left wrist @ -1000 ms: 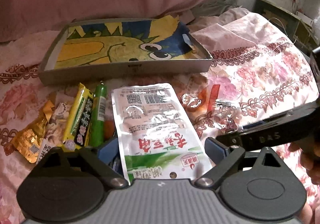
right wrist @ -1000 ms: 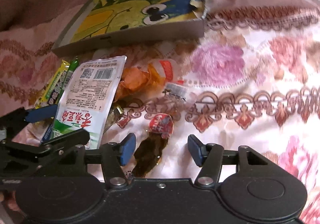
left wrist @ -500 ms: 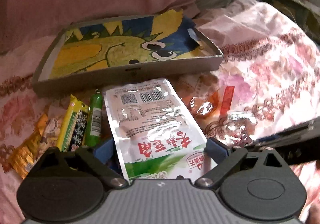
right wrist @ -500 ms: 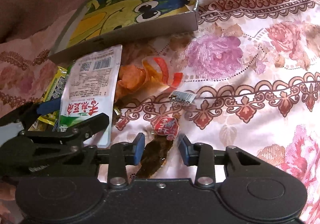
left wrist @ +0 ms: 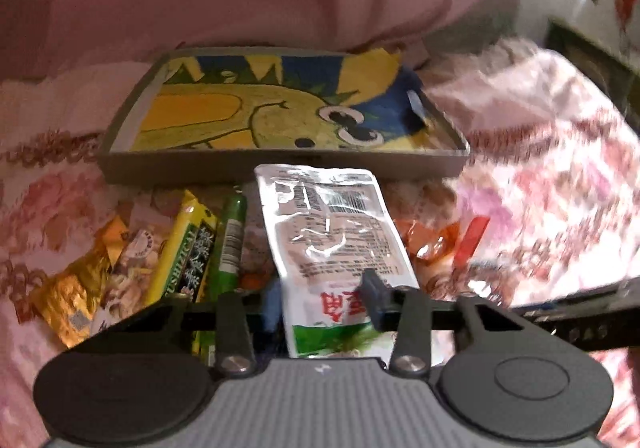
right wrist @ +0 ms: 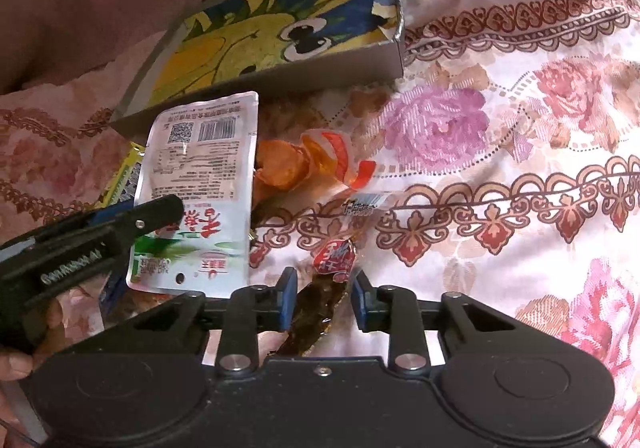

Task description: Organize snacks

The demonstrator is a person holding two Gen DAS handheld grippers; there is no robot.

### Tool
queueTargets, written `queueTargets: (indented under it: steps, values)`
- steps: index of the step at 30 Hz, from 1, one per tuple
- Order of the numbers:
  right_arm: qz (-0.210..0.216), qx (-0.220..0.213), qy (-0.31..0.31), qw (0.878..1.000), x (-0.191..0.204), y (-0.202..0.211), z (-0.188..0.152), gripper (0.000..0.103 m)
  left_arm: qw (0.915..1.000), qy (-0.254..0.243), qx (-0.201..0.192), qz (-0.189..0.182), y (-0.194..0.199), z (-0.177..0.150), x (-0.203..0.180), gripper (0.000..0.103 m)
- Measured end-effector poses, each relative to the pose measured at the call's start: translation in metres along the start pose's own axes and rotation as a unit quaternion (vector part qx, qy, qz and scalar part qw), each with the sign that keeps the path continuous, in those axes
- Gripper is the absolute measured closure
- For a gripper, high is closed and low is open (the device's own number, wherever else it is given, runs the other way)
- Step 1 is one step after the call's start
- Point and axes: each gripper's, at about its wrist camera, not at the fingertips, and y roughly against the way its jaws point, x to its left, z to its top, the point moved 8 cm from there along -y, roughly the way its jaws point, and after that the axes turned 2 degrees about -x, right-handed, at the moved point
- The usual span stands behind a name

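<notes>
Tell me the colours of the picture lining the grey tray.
Yellow and green cartoon creature on blue, lining the tray; clearest in the left wrist view.

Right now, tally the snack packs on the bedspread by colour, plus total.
White-and-green flat foil pouch: 1
Yellow-and-black bar: 1
Green stick pack: 1
Gold crinkled wrapper: 1
Orange clear wrappers: 1 cluster, count unclear
Brown strip with red label: 1
Total: at least 6
</notes>
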Motion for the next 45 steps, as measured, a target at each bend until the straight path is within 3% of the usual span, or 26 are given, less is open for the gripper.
queueTargets:
  steps: [6,11,14,19,23,26,28,37,45]
  values:
    - [0.020,-0.006,-0.016,1.000,0.001,0.007,0.001,0.081,0.9943,0.063,-0.040,-0.076,0.022,0.013,0.002,0.068]
    - [0.036,-0.007,-0.023,0.999,0.004,0.007,0.002,0.082,0.9859,0.048,-0.070,-0.144,0.034,0.020,-0.021,0.068]
    - [0.034,-0.002,-0.016,0.999,0.007,0.002,0.001,0.083,0.9861,0.025,-0.065,-0.151,0.028,0.018,-0.031,0.068]
    - [0.033,0.003,-0.016,0.999,0.008,-0.002,0.001,0.082,0.9771,0.074,-0.018,-0.199,0.014,0.005,-0.029,0.068]
    - [0.033,0.006,-0.018,0.999,0.006,-0.004,0.000,0.082,0.9850,0.047,-0.001,-0.166,0.003,-0.001,-0.032,0.070]
    - [0.032,0.006,-0.016,0.999,0.007,-0.004,0.001,0.083,0.9901,0.028,0.019,-0.136,-0.004,-0.009,-0.033,0.088]
    - [0.032,0.002,-0.013,0.999,0.008,-0.002,0.001,0.083,0.9922,0.021,0.030,-0.119,-0.005,-0.011,-0.030,0.088]
    - [0.058,-0.026,-0.031,0.997,0.009,0.024,0.001,0.089,0.9894,0.078,0.014,-0.122,0.018,-0.002,-0.015,0.094]
    - [0.086,-0.065,-0.048,0.993,0.008,0.040,0.009,0.089,0.9780,0.149,0.007,-0.146,0.034,0.001,-0.002,0.094]
